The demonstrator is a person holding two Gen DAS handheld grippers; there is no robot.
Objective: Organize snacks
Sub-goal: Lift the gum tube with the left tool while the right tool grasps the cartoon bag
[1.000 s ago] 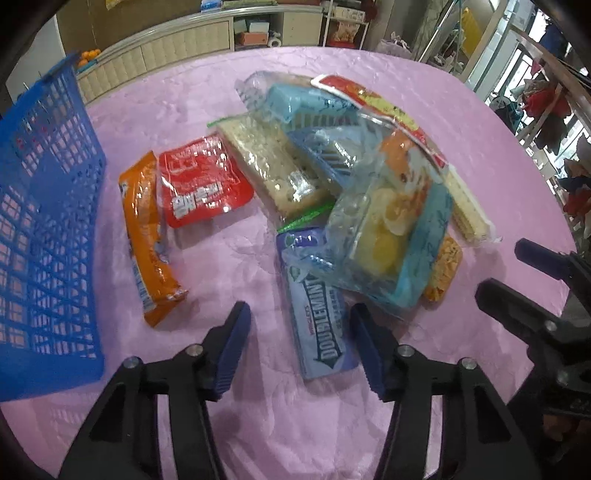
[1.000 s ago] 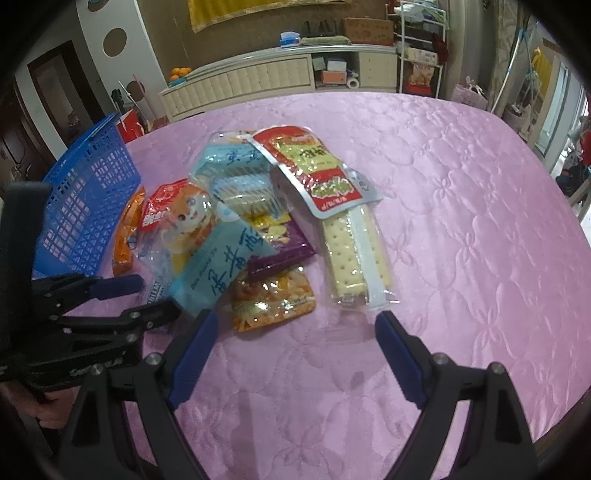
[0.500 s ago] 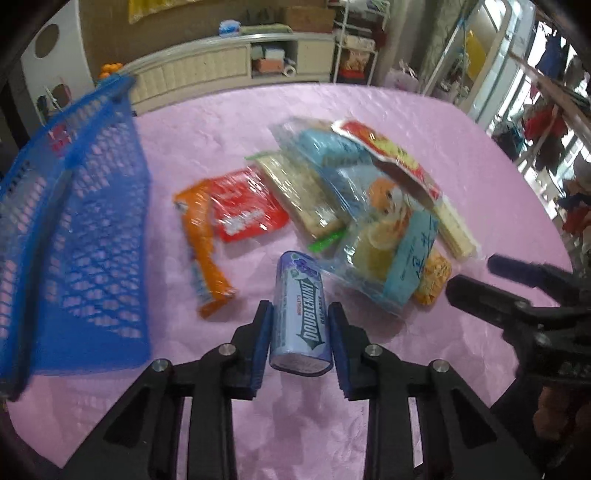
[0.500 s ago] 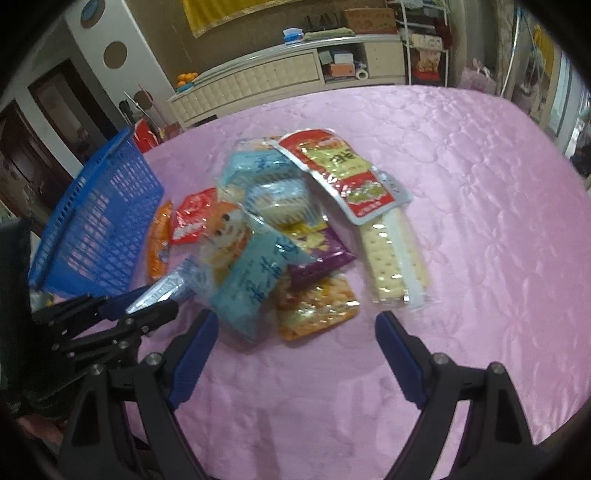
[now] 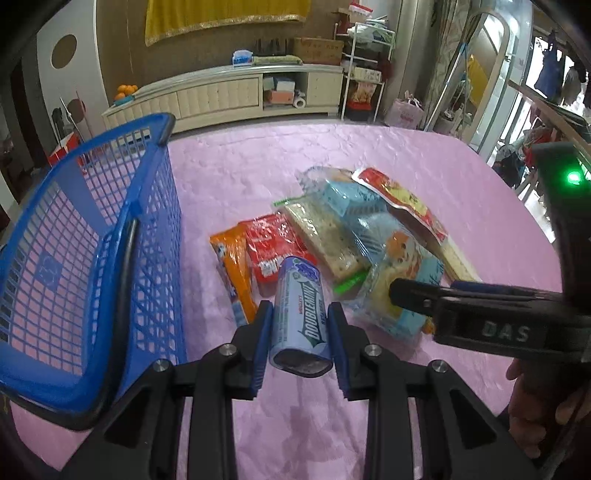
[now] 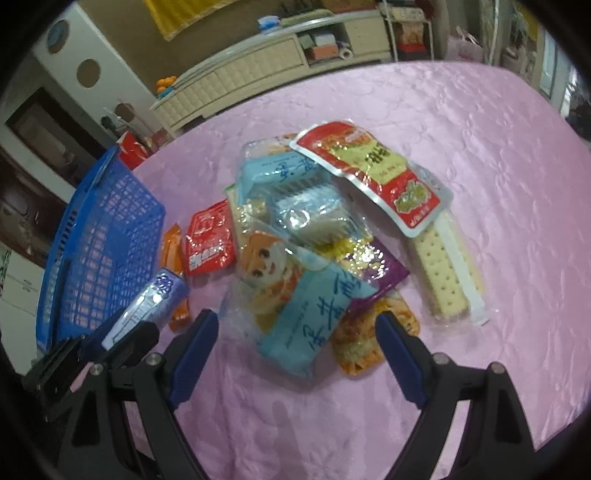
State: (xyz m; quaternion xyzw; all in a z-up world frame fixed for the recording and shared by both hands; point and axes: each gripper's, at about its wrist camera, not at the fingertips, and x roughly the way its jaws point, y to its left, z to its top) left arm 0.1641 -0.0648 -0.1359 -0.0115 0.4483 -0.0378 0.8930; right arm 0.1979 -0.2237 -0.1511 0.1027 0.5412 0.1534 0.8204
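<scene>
Doublemint gum pack [image 5: 300,314] sits clamped between the pads of the left claw [image 5: 300,326], lifted off the pink counter [image 5: 369,155], beside the blue basket [image 5: 92,240]. Right claw [image 6: 297,339] hangs wide and empty over the snack pile [image 6: 314,240], just above a light-blue packet [image 6: 310,325].

A long cream sideboard [image 5: 221,96] runs along the brown back wall [image 5: 122,55], oranges [image 5: 126,89] on top, a yellow cloth [image 5: 225,14] hanging above.
</scene>
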